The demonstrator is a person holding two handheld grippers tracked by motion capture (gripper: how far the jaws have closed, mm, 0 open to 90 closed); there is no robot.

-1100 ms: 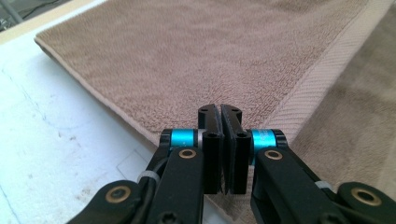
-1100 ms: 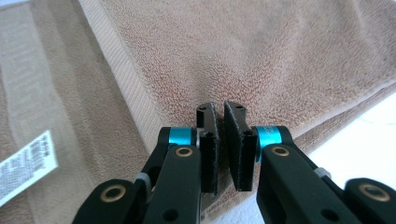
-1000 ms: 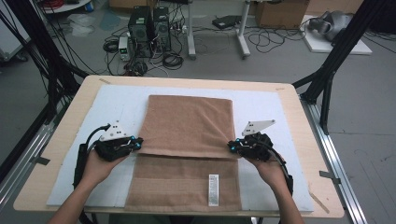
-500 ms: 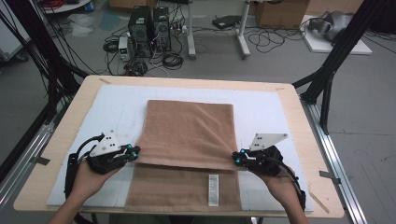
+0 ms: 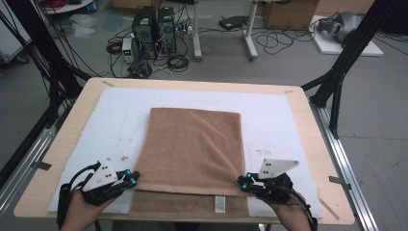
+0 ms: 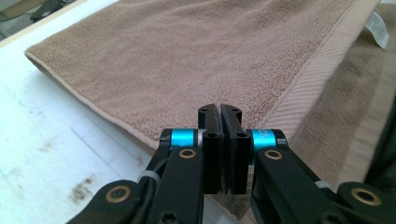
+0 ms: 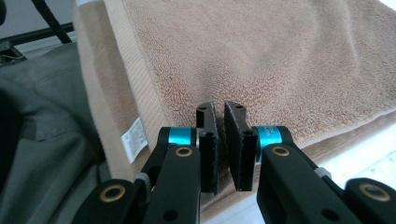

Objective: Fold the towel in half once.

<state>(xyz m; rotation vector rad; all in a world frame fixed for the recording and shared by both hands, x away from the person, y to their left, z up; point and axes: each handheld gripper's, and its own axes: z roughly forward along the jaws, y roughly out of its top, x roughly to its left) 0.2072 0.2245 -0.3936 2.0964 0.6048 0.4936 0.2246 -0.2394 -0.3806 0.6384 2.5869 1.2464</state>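
A brown towel (image 5: 192, 144) lies folded over itself on a white mat (image 5: 96, 125). Its upper layer ends just short of the near hem, where a white label (image 5: 219, 203) shows on the lower layer. My left gripper (image 5: 132, 178) is shut on the upper layer's near left corner. My right gripper (image 5: 242, 182) is shut on the near right corner. In the left gripper view the jaws (image 6: 220, 109) press together at the towel's (image 6: 196, 60) ribbed edge. The right gripper view has the jaws (image 7: 218, 106) nearly together over the towel (image 7: 261, 56), with the label (image 7: 134, 134) to their left.
The mat covers a wooden table (image 5: 62, 144) whose near edge lies just below both hands. Black frame legs (image 5: 346, 62) stand at the table's far corners. Computers and cables (image 5: 154, 33) sit on the floor beyond the table.
Both grippers have moved toward the near edge of the table, drawing the towel's upper layer with them. Less of the lower layer shows now.
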